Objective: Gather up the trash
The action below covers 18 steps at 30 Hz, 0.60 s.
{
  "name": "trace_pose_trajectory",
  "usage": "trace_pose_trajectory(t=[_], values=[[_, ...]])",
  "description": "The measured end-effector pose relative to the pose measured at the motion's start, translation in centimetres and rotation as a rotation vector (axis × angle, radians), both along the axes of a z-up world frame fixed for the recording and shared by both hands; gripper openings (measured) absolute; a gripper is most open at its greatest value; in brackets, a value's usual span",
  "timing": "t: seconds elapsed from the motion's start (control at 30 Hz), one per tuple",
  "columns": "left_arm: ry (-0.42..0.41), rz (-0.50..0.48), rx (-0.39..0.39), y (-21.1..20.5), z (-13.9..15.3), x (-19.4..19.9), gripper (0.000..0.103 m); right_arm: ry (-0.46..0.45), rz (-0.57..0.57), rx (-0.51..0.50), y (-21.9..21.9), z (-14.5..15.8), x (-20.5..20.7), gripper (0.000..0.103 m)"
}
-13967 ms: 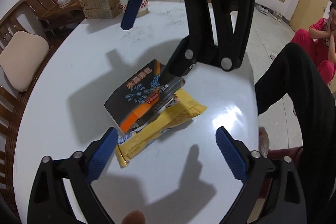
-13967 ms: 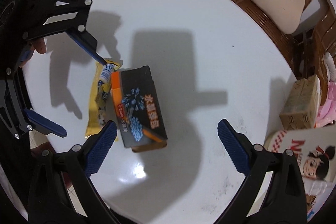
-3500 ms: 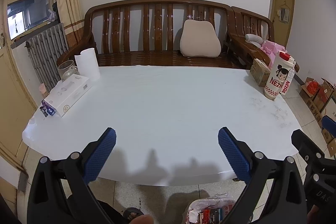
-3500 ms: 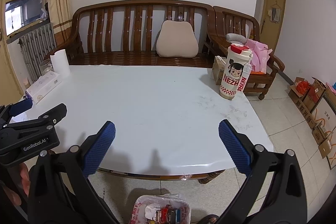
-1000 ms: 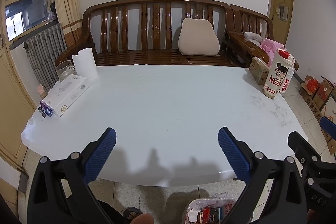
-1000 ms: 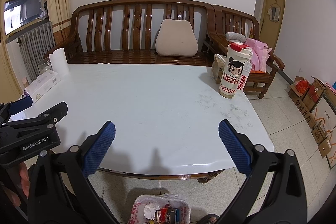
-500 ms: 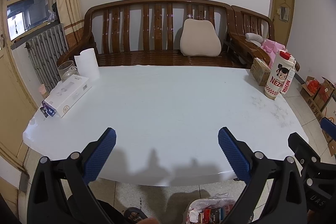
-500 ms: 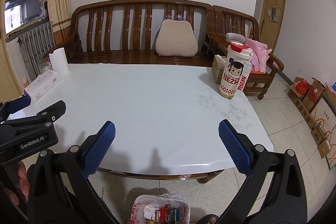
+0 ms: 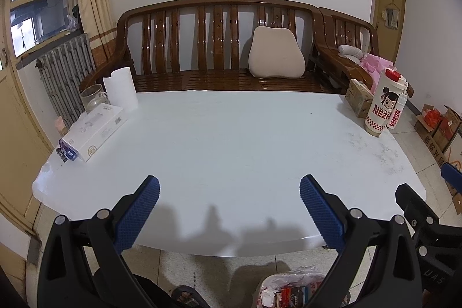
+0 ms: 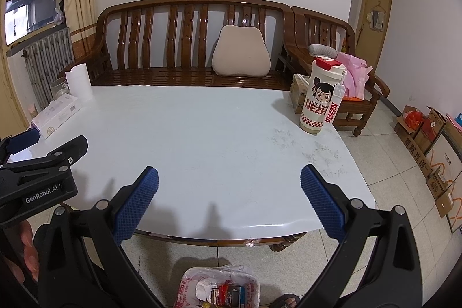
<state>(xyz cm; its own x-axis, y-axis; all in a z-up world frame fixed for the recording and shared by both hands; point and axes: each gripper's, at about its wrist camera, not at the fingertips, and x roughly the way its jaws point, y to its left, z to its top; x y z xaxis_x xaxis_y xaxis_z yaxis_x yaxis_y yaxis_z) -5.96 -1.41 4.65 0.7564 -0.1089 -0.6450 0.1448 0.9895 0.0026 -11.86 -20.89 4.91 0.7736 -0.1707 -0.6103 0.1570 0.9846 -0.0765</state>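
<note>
Left wrist view: left gripper [image 9: 228, 194] held level at the near edge of the white surface [image 9: 231, 140], aimed toward the wooden bench [image 9: 219, 48] at upper centre, blue fingers [image 9: 138, 211] spread wide with nothing between them and touching nothing. Right wrist view: right gripper [image 10: 229, 192] posed the same way, fingers [image 10: 323, 202] likewise fully apart and empty. Visible at lower right of the left view as a black frame; left gripper body at lower left of the right view, with bare fingertips of the left hand [image 10: 27, 247] below it.

Compared with fourteen seconds ago: dark box and yellow wrapper gone from the surface, both grippers pulled back and raised from a downward look to a level one. Against half a second ago, barely any shift.

Trash bag [image 10: 219, 286] at bottom centre of the right view, on the floor below the near edge of the surface, open-mouthed with packaging inside; same bag at bottom right of centre in the left view [image 9: 291, 289].

Farther out: white carton [image 9: 93, 130] and paper roll [image 9: 119, 90] at mid left, cartoon-printed tumbler [image 10: 322, 97] at mid right, beige cushion [image 10: 241, 52] on the bench.
</note>
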Motion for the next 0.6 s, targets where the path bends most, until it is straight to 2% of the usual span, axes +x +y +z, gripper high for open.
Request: trace_pose_trajectory(t=[0.6], values=[[-0.003,-0.022,-0.003,-0.38,-0.18,-0.13,0.095,0.002,-0.004,-0.002,-0.49,-0.22,-0.03,0.096]])
